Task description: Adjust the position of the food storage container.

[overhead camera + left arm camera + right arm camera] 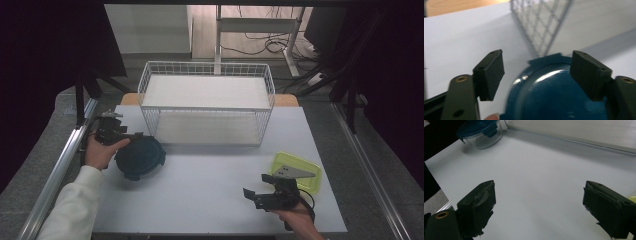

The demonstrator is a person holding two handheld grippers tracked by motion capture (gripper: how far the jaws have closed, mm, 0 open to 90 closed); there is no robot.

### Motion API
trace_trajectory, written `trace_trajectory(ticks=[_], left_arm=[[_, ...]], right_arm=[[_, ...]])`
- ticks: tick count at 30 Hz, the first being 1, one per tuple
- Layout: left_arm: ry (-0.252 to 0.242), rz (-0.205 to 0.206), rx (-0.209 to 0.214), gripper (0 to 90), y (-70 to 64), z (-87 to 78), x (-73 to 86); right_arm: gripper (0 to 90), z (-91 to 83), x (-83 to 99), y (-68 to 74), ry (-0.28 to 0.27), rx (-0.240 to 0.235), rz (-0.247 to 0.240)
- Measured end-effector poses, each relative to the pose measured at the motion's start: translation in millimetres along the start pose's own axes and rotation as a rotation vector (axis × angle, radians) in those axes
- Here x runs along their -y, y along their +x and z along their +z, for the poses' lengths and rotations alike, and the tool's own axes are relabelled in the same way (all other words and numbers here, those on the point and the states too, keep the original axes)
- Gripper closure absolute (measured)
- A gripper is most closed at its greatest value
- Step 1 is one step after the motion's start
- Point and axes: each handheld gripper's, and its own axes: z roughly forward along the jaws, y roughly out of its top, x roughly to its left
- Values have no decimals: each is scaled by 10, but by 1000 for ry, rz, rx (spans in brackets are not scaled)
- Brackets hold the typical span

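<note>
While both grippers gaping — one round container (139, 157), one yellow-green lid (295, 171).

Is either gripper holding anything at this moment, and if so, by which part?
Nothing is held. The left gripper is open, its jaws either side of the blue lid of the round container without closing on it. The right gripper is open over bare table.

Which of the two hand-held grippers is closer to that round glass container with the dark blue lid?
The left. The left gripper hangs open right over the round glass container with the dark blue lid, at its near-left edge. The right gripper sits far across the white table, beside a yellow-green rectangular lid.
</note>
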Motion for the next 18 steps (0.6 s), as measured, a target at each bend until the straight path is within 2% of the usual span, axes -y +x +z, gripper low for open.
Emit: trace_trajectory(ticks=[1, 2, 4, 7, 9, 12, 14, 15, 16, 17, 18], left_arm=[[0, 0, 0, 300, 0, 0, 0], [2, -24, -2, 323, 94, 38, -5], [18, -36, -16, 363, 176, 82, 4], [76, -38, -30, 525, 303, 161, 27], [114, -20, -36, 647, 360, 199, 32], [195, 16, -24, 778, 420, 255, 34], [236, 36, -31, 843, 441, 290, 50], [236, 36, -31, 863, 441, 290, 50], [266, 53, -28, 883, 441, 327, 76], [266, 53, -28, 893, 441, 327, 76], [285, 70, -9, 899, 424, 359, 103]], right_arm=[[112, 0, 0, 0, 0, 0, 0], [112, 6, 5, 0, 2, -1, -3], [112, 12, 9, 3, 5, -5, -2], [112, 16, 13, 8, 7, -12, -4], [113, 17, 13, 8, 6, -18, -5], [112, 13, 7, -3, -3, -42, 6], [110, 2, 2, -20, -16, -84, 27], [110, 2, 2, -20, -16, -84, 27], [111, -10, -7, -47, -30, -134, 77], [111, -13, -9, -56, -33, -144, 89], [111, -15, -11, -67, -35, -151, 98]])
